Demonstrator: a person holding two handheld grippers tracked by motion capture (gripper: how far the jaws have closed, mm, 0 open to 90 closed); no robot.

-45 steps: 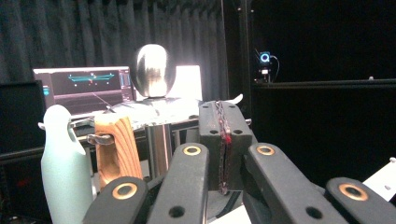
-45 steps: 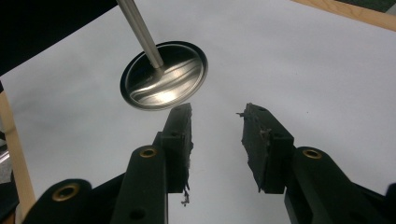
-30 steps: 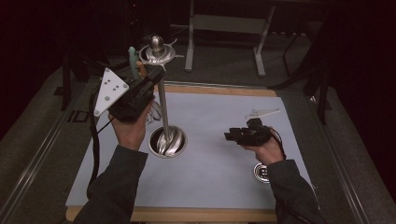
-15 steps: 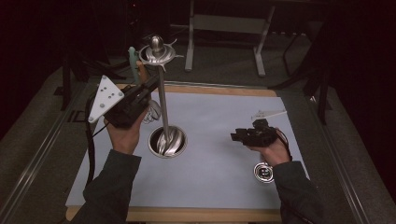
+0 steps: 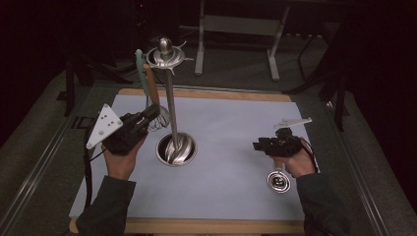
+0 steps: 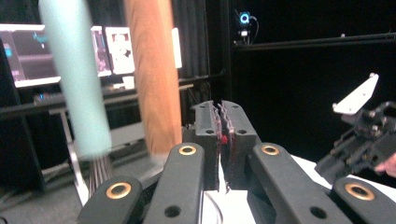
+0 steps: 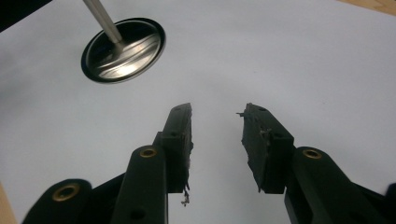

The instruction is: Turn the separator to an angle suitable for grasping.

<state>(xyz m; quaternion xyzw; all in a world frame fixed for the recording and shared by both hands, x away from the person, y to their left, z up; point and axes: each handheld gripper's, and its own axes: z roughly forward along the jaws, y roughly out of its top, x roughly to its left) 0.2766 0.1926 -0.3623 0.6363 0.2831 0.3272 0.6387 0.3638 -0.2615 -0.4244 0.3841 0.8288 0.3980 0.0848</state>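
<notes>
While left tongs [image 6: 223,122] just parting, nearly shut, wooden-handled utensil [image 6: 152,74] hangs just beside, seemingly untouched; right tongs [image 7: 215,122] released.

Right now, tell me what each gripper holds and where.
Nothing. The left gripper has just been opening its jaws, nothing between them; the right gripper is open and empty.

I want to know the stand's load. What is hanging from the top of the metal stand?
A mint-handled utensil and a wooden-handled whisk hang from the metal stand; the left gripper partly covers the whisk's wires.
</notes>
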